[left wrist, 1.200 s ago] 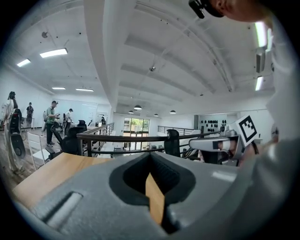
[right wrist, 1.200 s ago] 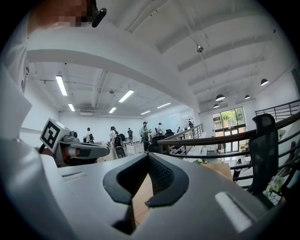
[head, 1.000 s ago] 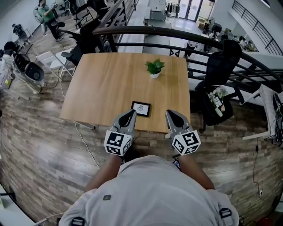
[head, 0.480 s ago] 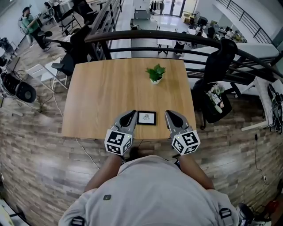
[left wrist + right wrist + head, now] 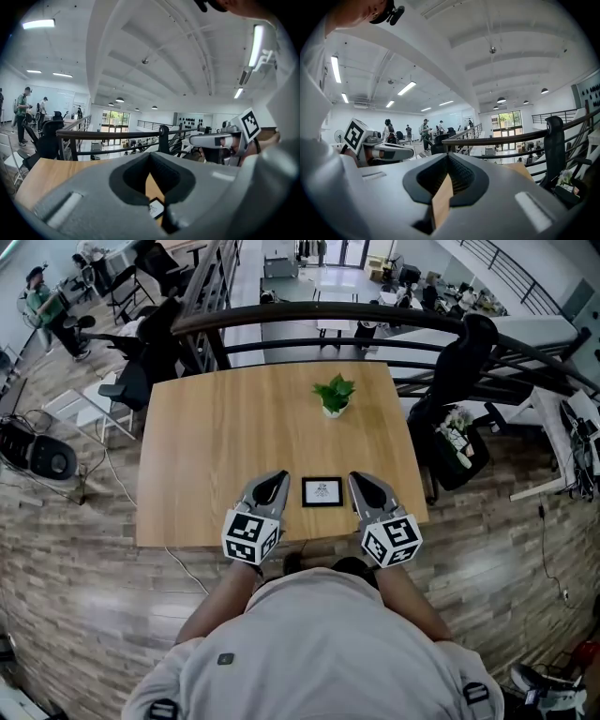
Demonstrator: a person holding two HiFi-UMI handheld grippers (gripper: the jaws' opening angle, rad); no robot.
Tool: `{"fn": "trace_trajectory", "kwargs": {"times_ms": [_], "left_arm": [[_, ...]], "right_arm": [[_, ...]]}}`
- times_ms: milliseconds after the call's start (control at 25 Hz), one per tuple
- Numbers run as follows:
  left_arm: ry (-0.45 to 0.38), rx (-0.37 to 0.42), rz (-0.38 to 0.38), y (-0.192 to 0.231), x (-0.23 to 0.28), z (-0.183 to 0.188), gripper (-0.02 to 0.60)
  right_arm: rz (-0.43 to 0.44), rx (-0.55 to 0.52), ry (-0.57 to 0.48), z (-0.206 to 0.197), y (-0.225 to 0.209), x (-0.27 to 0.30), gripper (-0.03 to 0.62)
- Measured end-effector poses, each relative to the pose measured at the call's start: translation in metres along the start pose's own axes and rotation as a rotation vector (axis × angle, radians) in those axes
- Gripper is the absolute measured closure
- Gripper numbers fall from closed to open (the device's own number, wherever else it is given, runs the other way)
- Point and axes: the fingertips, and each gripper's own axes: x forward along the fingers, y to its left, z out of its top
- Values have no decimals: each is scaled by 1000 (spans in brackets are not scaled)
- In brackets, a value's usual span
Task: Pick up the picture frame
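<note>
Wooden counter [image 5: 216, 446], plank floor [image 5: 84, 559], dark railing [image 5: 309, 313] behind. Potted plant [image 5: 334, 395] near far edge. Picture frame [image 5: 322, 491] flat by near edge, between left tongs [image 5: 277, 477] and right tongs [image 5: 356, 480]. Both tongs pressed together, holding nothing.

I can't read the print in the frame [image 5: 322, 491]: too small. My left gripper [image 5: 150, 161] hides all but one corner.

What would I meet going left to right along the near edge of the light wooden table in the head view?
grey left gripper → small black rectangular picture frame → grey right gripper
</note>
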Motion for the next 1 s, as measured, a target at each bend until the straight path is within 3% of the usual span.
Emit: {"fn": "trace_trajectory", "kwargs": {"times_ms": [200, 560, 1000], "left_arm": [[28, -7, -34, 0, 14, -7, 577], [102, -34, -22, 12, 48, -26, 577], [262, -155, -36, 18, 99, -90, 563]], "right_arm": [[-36, 15, 31, -10, -13, 7, 585], [-42, 45, 97, -32, -50, 31, 583], [-7, 105, 267, -97, -91, 64, 536]]}}
